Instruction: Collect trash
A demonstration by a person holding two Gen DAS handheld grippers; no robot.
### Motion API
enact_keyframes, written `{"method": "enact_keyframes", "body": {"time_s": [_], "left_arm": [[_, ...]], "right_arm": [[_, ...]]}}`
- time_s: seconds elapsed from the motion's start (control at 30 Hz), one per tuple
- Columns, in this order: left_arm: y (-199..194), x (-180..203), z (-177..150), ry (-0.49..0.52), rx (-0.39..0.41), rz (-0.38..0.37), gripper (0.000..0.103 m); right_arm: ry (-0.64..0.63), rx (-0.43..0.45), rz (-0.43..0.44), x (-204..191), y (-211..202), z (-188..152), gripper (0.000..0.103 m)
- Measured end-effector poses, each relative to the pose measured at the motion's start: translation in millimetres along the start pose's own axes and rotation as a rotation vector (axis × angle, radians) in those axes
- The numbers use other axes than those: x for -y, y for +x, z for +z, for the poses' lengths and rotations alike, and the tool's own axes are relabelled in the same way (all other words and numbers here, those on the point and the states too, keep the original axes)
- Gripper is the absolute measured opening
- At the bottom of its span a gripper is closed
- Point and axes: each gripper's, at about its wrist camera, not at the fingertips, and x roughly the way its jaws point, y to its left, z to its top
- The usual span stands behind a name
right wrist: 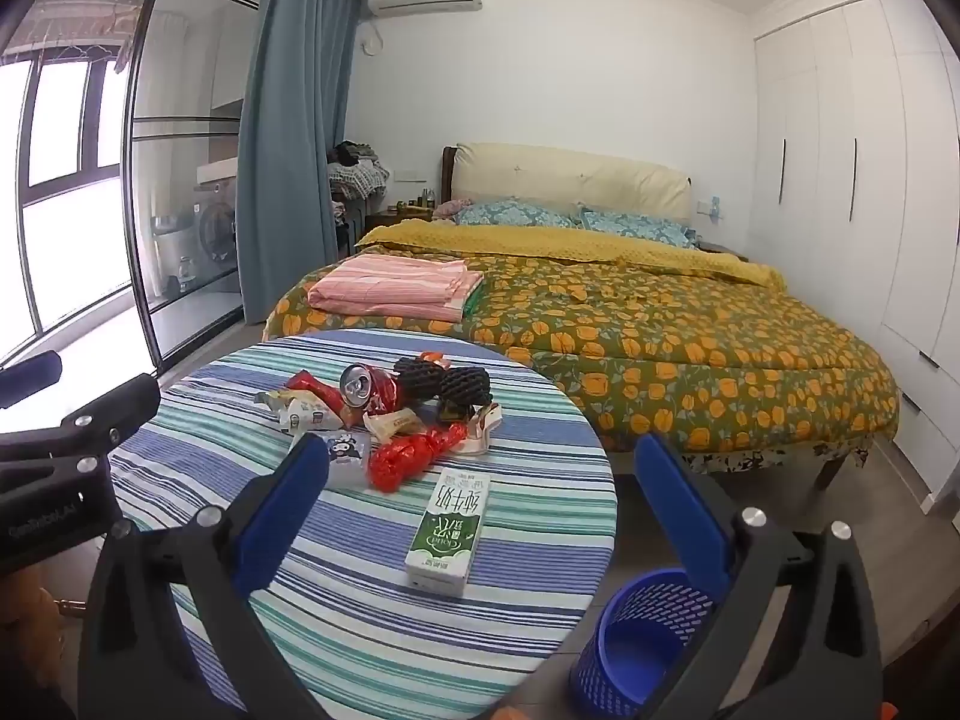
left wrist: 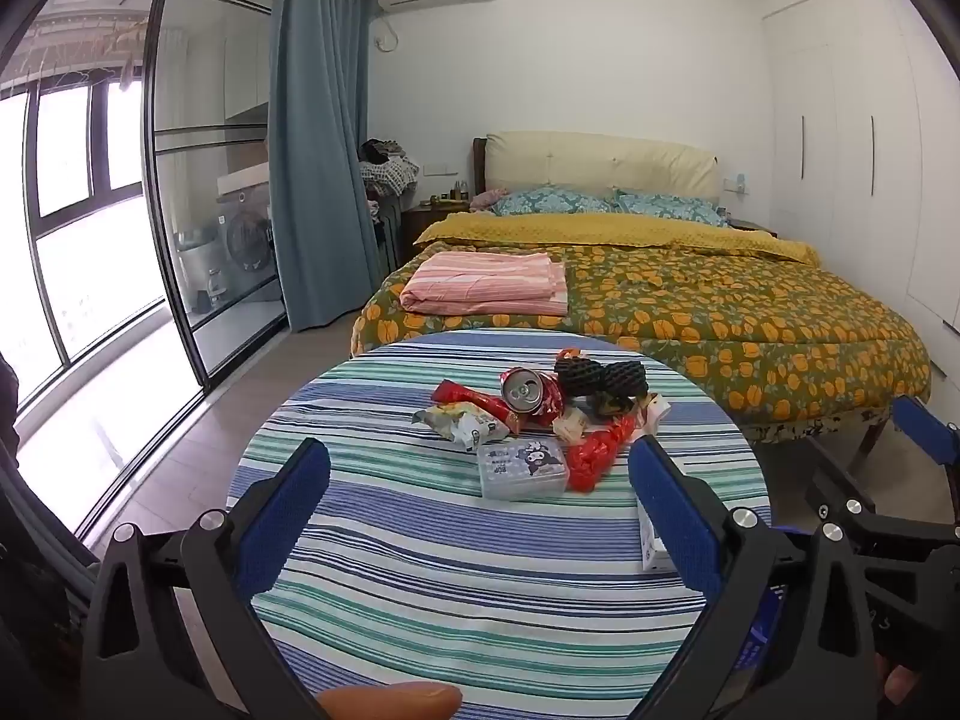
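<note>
A round table under a striped cloth (left wrist: 420, 576) (right wrist: 528, 546) carries a heap of trash. In the heap are a crushed red can (left wrist: 528, 390) (right wrist: 367, 387), black foam netting (left wrist: 600, 375) (right wrist: 447, 384), a white snack packet (left wrist: 462, 426), a clear cartoon box (left wrist: 522, 468) and a crumpled red bag (left wrist: 597, 450) (right wrist: 414, 453). A green milk carton (right wrist: 450, 531) lies nearer, partly hidden in the left wrist view. My left gripper (left wrist: 480, 459) is open, short of the heap. My right gripper (right wrist: 480, 450) is open above the carton. A blue mesh bin (right wrist: 642, 642) stands on the floor.
A bed with an orange-flowered cover (left wrist: 690, 306) and a folded pink blanket (right wrist: 396, 288) stands right behind the table. White wardrobes (right wrist: 840, 180) line the right wall. A blue curtain (left wrist: 312, 150) and glass sliding doors (left wrist: 198, 180) are on the left.
</note>
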Motion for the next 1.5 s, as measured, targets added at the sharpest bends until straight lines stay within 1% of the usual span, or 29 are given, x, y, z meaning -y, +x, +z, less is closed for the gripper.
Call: {"method": "enact_keyframes", "body": {"time_s": [0.57,0.6,1.5], "left_arm": [[0.7,-4.7,-0.6,-0.003,-0.006,0.0,0.099],[0.7,-4.7,-0.7,-0.004,-0.006,0.0,0.099],[1.9,-5.8,-1.5,-0.007,-0.012,-0.001,0.099]], "right_arm": [[0.001,0.001,-0.008,-0.1,1.6,-10.1,0.099],[0.008,-0.006,-0.006,0.8,2.0,-5.8,0.099],[0.006,-0.004,-0.004,0.5,0.1,-7.8,0.099]]}}
